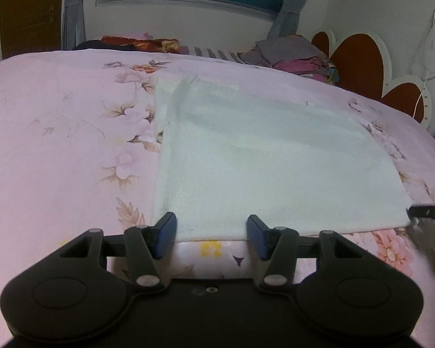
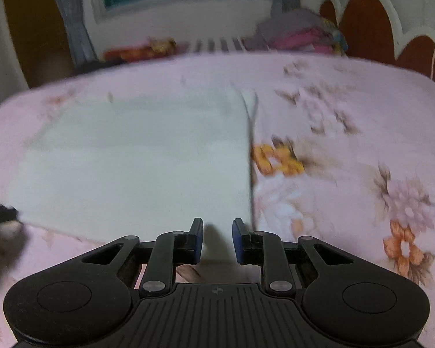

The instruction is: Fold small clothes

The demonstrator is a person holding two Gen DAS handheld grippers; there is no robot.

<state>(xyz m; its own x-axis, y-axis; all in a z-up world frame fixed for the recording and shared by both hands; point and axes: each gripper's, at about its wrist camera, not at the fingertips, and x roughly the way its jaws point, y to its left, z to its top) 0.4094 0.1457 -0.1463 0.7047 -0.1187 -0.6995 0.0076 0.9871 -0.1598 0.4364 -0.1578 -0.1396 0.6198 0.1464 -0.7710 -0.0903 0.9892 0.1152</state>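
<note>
— Nearest the lens, what do you see?

— Blue-padded fingers of the left claw [image 1: 211, 236], spread wide apart and released, straddling the near hem of a white garment [image 1: 264, 156] without pinching it.

— And the other one?

— Right claw [image 2: 217, 240] is also released, its jaws parted more narrowly, hovering at the garment's [image 2: 136, 159] near right corner. That view is blurred, so I cannot tell whether it touches the cloth.

— Where does the garment lie?

— Flat on the pink floral bedspread [image 1: 58, 133], a folded rectangle. Its long axis runs across the bed, left to right, near hem facing both claws.

— Anything behind?

— A pile of folded clothes [image 1: 295, 55] at the far edge, beside the heart-shaped headboard [image 1: 359, 61].
</note>
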